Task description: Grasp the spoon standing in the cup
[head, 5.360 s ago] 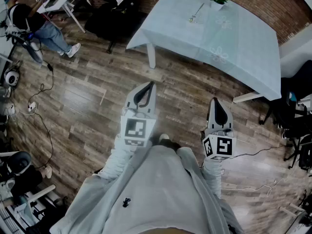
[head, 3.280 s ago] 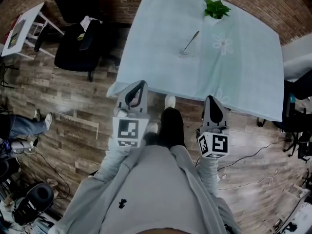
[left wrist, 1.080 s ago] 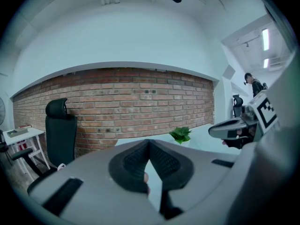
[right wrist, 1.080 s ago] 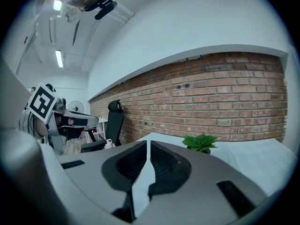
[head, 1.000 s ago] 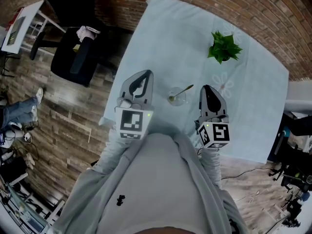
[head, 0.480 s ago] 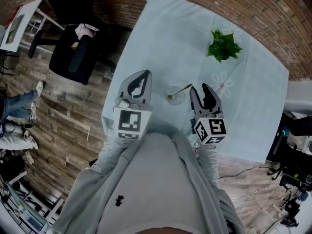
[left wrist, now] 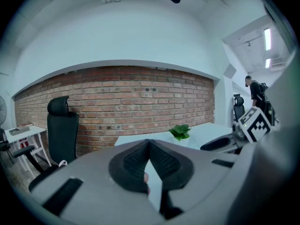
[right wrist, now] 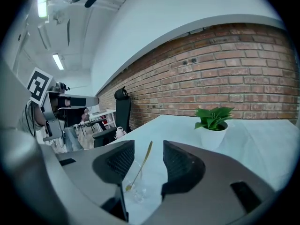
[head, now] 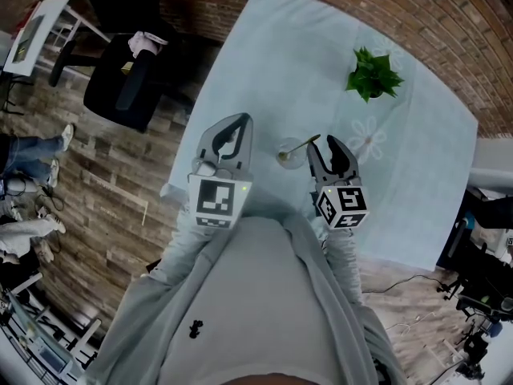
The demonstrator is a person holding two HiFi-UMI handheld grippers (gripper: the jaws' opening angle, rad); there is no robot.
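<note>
A clear glass cup (head: 289,153) stands on the pale blue tablecloth (head: 272,62), and a gold spoon (head: 303,144) leans in it with its handle tilted right. My right gripper (head: 328,143) sits just right of the cup; its jaws have just been opening and press on nothing. In the right gripper view, the spoon (right wrist: 140,164) and cup (right wrist: 134,185) show through the gap of the right gripper (right wrist: 148,149), a little ahead of the pads. My left gripper (head: 237,123) hovers left of the cup, shut and empty, its tips meeting in the left gripper view (left wrist: 149,142).
A small potted plant (head: 371,74) stands farther back on the table, also in the right gripper view (right wrist: 213,121). A black office chair (head: 128,83) sits left of the table on the wooden floor. A brick wall (head: 449,22) runs behind. People's legs (head: 32,147) show far left.
The right gripper's jaws went from shut to wide open, and it sank and shifted left toward the cup. The left gripper stayed where it was. Before that, I walked up to the table.
</note>
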